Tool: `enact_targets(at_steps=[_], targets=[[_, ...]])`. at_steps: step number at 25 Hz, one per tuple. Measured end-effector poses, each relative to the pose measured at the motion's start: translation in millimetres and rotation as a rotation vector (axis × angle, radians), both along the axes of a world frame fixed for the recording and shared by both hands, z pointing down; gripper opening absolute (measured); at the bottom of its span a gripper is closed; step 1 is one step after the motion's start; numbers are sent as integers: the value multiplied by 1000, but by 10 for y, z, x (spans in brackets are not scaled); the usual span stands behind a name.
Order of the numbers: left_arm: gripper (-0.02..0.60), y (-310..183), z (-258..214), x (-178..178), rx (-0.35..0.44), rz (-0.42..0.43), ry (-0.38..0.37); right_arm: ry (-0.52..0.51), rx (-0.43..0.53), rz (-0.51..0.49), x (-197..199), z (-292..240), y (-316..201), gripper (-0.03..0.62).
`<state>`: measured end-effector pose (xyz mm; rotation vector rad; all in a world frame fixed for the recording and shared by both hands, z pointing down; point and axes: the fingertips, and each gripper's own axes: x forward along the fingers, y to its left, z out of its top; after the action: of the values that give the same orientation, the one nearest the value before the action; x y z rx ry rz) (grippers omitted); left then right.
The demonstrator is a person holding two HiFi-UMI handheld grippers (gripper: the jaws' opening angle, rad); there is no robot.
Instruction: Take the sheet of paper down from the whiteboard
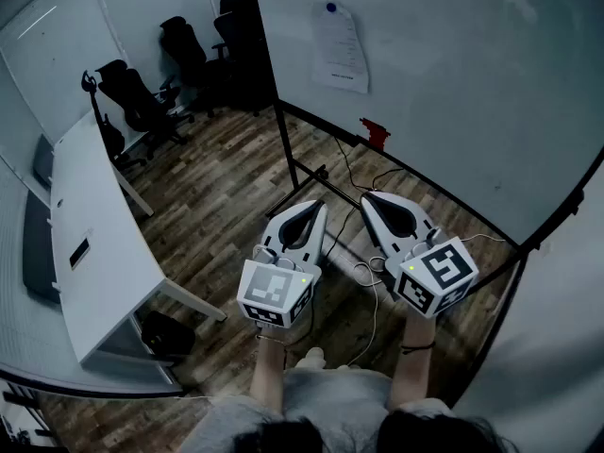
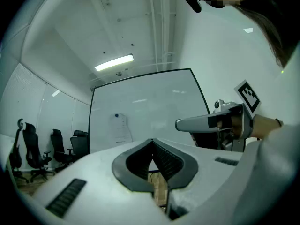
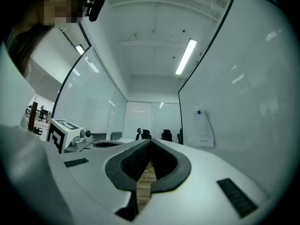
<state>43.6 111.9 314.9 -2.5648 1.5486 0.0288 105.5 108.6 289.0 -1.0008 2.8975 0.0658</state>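
A white sheet of paper (image 1: 341,47) hangs on the whiteboard (image 1: 453,74) under a blue magnet (image 1: 330,8). It also shows far ahead in the left gripper view, paper (image 2: 121,128), and in the right gripper view, paper (image 3: 203,129). Both grippers are held level, side by side, well short of the board. The left gripper (image 1: 316,207) is shut with nothing between its jaws, and so is the right gripper (image 1: 368,197). In the left gripper view the right gripper (image 2: 180,123) shows to the right.
A red object (image 1: 375,133) sits on the whiteboard's lower rail. The board's black stand foot (image 1: 307,179) and cables (image 1: 363,281) lie on the wooden floor below the grippers. A white desk (image 1: 94,243) stands at left, with black office chairs (image 1: 142,102) behind it.
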Motion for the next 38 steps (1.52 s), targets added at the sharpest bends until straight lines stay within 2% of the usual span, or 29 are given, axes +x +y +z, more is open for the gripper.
enact_targets(at_steps=[11,15,21,29,38], targets=[[5,65,-14,207,-2,-13,11,-27,-13,-19,265,-7,84,0],[5,64,51,298,-16,-23,17,-41,-31,8,447,24,26,0],[5,-69,72,200,-33,-45,45,-62,-54,23,545,70,-162,0],[5,-500,122,-107,-40,-37,45,-60,-84,21,204,167,-568,0],[5,-1088,91,-413,-39,57,45,-63,-99,64,-272,229,-1031,0]])
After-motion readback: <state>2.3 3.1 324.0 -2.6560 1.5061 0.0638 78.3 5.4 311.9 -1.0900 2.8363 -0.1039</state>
